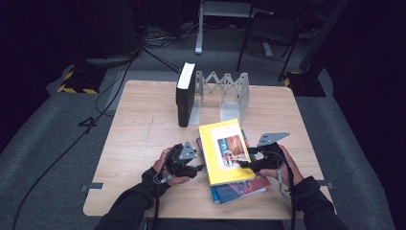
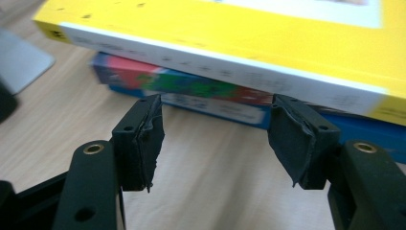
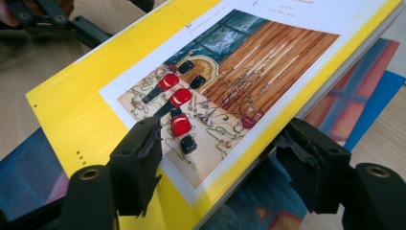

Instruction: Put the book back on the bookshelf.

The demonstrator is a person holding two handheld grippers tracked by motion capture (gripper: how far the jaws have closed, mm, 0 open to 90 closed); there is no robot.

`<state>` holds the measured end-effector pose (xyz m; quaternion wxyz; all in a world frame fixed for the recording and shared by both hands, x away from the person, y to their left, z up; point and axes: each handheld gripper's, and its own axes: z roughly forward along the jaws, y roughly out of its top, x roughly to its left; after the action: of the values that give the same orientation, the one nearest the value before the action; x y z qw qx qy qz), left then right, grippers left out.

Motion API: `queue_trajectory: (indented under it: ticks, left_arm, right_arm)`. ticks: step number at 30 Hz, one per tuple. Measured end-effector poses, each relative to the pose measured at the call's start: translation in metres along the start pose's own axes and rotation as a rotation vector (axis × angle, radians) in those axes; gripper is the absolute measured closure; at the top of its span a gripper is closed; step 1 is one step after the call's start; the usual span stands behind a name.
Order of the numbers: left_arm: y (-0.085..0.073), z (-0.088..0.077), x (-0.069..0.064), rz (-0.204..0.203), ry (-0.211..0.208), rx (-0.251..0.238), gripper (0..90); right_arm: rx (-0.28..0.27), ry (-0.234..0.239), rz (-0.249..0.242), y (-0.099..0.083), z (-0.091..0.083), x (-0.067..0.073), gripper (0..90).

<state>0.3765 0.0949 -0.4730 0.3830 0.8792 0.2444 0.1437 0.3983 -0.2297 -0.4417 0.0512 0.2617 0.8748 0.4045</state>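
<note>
On the near half of the table lies a small stack of books: a yellow book on top, turned a little askew, over a blue book whose corners stick out beneath it. The left gripper view also shows a red-and-green spine between the two.

Left of the stack, the left gripper sits low over the wood and points at the side of the stack. Its jaws stand apart with bare table between them; the fingertips stop just short of the lower spines, and the yellow book's white page edge hangs above them. Nothing is gripped.

At the right of the stack, the right gripper straddles the yellow book's edge. One pad lies over the cover beside its picture, the other is below the raised edge, over the blue book. The jaws are spread wider than the book is thick, and I cannot tell whether either pad touches it; no clamping shows. That edge of the yellow book is lifted off the blue one.

Farther back, a black book stands upright against a grey folding bookend, well apart from the stack.
</note>
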Motion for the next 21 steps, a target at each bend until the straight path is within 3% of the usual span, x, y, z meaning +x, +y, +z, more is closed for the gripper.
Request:
queue_trajectory:
  ticks: [5, 9, 11, 13, 17, 21]
  left_arm:
    - [0.003, 0.008, 0.011, -0.002, 0.014, 0.01, 36.1]
    - [0.002, 0.008, 0.022, -0.037, 0.028, -0.006, 36.1]
    - [0.002, 0.008, 0.024, -0.036, 0.031, -0.002, 35.7]
    - [0.001, 0.008, 0.026, -0.041, 0.038, -0.001, 35.8]
    - [0.0, 0.007, 0.027, -0.048, 0.037, 0.004, 35.9]
    - [-0.001, 0.004, 0.023, -0.037, -0.007, 0.008, 37.0]
  right_arm:
    - [-0.011, -0.01, -0.022, 0.006, 0.002, -0.001, 35.6]
    - [-0.076, 0.002, -0.034, 0.009, -0.004, -0.001, 49.9]
    - [-0.08, 0.014, -0.033, 0.009, -0.004, -0.001, 51.9]
    - [-0.077, 0.059, -0.04, 0.007, -0.003, 0.0, 55.7]
    - [-0.079, 0.096, -0.068, 0.006, -0.005, 0.005, 65.2]
    - [-0.091, 0.137, -0.083, -0.001, -0.011, 0.012, 67.8]
